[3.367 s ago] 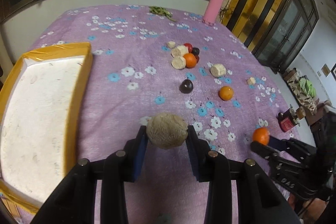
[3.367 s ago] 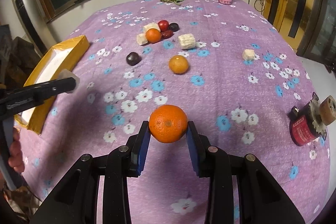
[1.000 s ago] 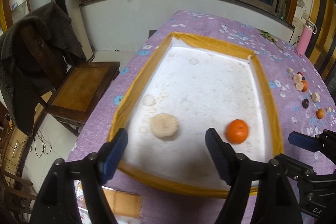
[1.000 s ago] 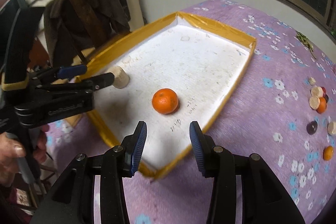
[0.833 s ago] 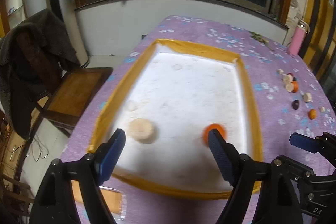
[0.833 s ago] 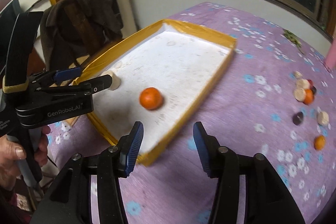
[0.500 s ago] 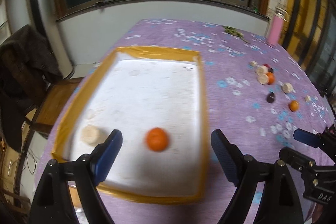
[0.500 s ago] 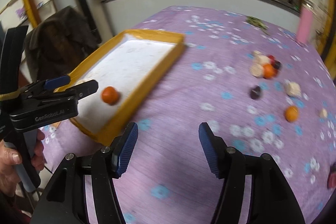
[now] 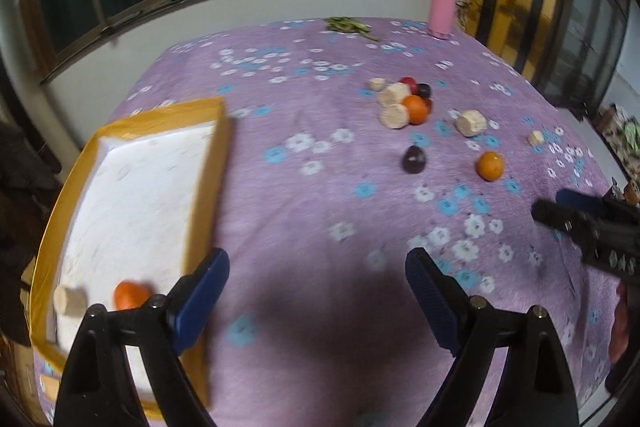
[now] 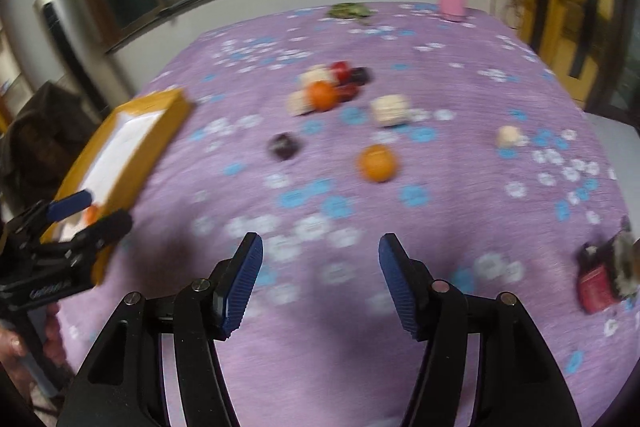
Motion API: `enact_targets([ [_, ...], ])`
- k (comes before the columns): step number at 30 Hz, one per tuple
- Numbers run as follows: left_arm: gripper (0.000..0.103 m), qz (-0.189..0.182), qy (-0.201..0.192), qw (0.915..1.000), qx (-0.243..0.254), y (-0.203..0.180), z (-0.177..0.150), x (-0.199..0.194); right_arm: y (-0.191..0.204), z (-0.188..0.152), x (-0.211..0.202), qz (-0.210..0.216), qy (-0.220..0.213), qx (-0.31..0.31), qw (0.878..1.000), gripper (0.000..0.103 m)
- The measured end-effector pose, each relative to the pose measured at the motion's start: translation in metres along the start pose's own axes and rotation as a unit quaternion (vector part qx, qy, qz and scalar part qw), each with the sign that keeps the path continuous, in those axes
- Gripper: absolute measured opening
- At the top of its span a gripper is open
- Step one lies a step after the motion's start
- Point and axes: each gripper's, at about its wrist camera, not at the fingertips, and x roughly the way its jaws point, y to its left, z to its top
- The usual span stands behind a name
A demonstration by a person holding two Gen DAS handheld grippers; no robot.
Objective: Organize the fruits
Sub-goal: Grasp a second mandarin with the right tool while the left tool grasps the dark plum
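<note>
Left gripper (image 9: 316,291) jaws spread, empty, over the purple tabletop (image 9: 320,211); tray (image 9: 208,163) just left holds an orange (image 9: 130,294). Right gripper (image 10: 320,281) jaws spread, empty; a loose orange (image 10: 378,163) lies ahead, beyond them.

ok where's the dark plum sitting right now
In the left wrist view, the dark plum lies alone on the purple cloth, left of the lone orange, below the fruit cluster.

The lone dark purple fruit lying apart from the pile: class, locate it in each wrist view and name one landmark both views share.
Left wrist: dark purple fruit, right of centre, left of the lone orange.
Right wrist, left of centre, again left of that orange.
Shared landmark: pink bottle at the far table edge.
</note>
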Motion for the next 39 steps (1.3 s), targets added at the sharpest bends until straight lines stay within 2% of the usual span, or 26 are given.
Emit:
enact_targets([
  [5, 0.091, 0.0, 0.016, 0.9997, 0.017, -0.021, 0.017, 0.021, -0.028, 0.023, 0.028, 0.01, 0.015, 0.018, 1.0, 0.06],
  [11, 0.091, 0.007, 0.038, 0.9992, 0.013, -0.029, 0.033, 0.046, -0.027, 0.036, 0.065, 0.012, 0.04, -0.008, 0.999, 0.06],
  [13, 0.091, 0.001, 0.046, 0.999, 0.005, -0.029, 0.039, 0.054, -0.028, 0.038, 0.075, 0.013, 0.045, -0.011, 0.999, 0.052],
  [15, 0.091, -0.008, 0.052, 0.9986, 0.0, -0.032, 0.046, 0.061, -0.029, 0.04, 0.078, 0.018, 0.04, -0.018, 0.999, 0.033],
  [22, 0.091, -0.043, 0.057, 0.9974, 0.013, -0.061, 0.065, 0.085, -0.044, 0.036, 0.064, 0.025, 0.03, -0.005, 0.999, 0.031],
  [23, 0.085, -0.051, 0.062, 0.9967, 0.013, -0.063, 0.067, 0.089, -0.048, 0.034, 0.061, 0.027, 0.03, -0.001, 0.999, 0.031],
  [24, 0.072, -0.06, 0.068, 0.9958, 0.011, -0.066, 0.068, 0.095, -0.051, 0.033, 0.058, 0.028, 0.031, 0.004, 0.999, 0.031],
  [25, 0.065, -0.07, 0.076, 0.9946, 0.008, -0.068, 0.069, 0.101, -0.054, 0.032, 0.056, 0.028, 0.032, 0.01, 0.999, 0.031],
  [26, 0.05, -0.08, 0.085, 0.9932, 0.005, -0.069, 0.069, 0.107, -0.057, 0.03, 0.054, 0.03, 0.033, 0.016, 0.999, 0.031],
  [27, 0.04, -0.086, 0.092, 0.992, 0.0, -0.069, 0.069, 0.111, -0.058, 0.029, 0.052, 0.031, 0.034, 0.019, 0.999, 0.031],
  [28, 0.034, -0.082, 0.073, 0.9939, 0.002, -0.069, 0.069, 0.108, -0.059, 0.028, 0.051, 0.031, 0.034, 0.022, 0.999, 0.031],
  [29, 0.028, -0.091, 0.072, 0.9932, 0.004, -0.07, 0.069, 0.107, -0.06, 0.027, 0.049, 0.031, 0.034, 0.026, 0.999, 0.031],
  [35, 0.027, -0.111, 0.075, 0.9908, -0.02, -0.052, 0.059, 0.092, -0.055, 0.017, 0.038, 0.022, 0.031, 0.029, 0.999, 0.031],
  [39, 0.027, -0.101, 0.055, 0.9932, -0.018, -0.036, 0.046, 0.065, -0.044, 0.01, 0.023, 0.01, 0.018, 0.017, 1.0, 0.031],
])
